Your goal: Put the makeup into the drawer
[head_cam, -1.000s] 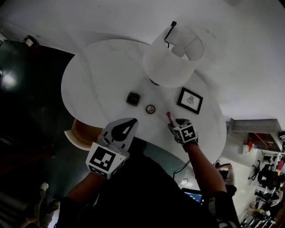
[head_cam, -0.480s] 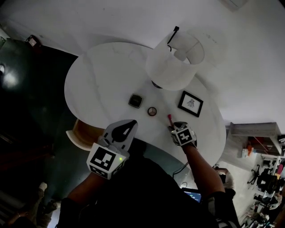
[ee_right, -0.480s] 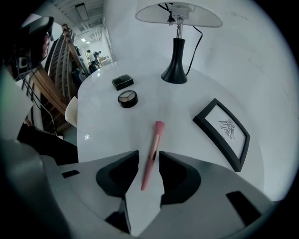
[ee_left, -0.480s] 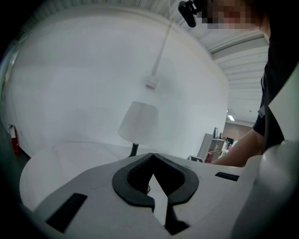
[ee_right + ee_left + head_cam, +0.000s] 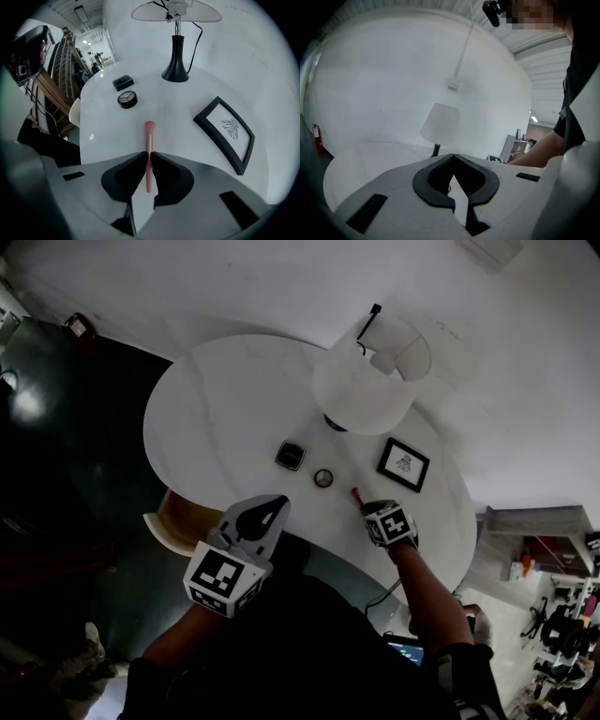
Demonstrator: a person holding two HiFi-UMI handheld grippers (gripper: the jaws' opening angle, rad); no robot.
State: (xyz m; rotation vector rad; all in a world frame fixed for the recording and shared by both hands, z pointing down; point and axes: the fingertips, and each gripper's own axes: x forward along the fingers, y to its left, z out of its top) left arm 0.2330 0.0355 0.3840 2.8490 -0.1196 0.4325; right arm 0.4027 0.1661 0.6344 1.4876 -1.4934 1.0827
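A pink makeup brush (image 5: 149, 136) lies on the white round table (image 5: 216, 399), also seen as a small red-pink stick, the brush (image 5: 356, 493). My right gripper (image 5: 149, 157) points steeply down over it. Its jaws are closing and the pads press on the brush's handle from both sides. In the head view the right gripper (image 5: 366, 507) is at the table's near right edge. A round compact (image 5: 127, 98) and a dark square compact (image 5: 123, 82) lie farther in. My left gripper (image 5: 453, 155) hovers at the table's near edge, shut and empty.
A white-shaded lamp (image 5: 361, 381) on a black base (image 5: 176, 70) stands at the back of the table. A black picture frame (image 5: 227, 131) lies to the right of the brush. A tan curved thing (image 5: 173, 521) shows below the table's left edge.
Both grippers keep their places. The right gripper stays at the brush's handle end, and the brush has not moved on the table.
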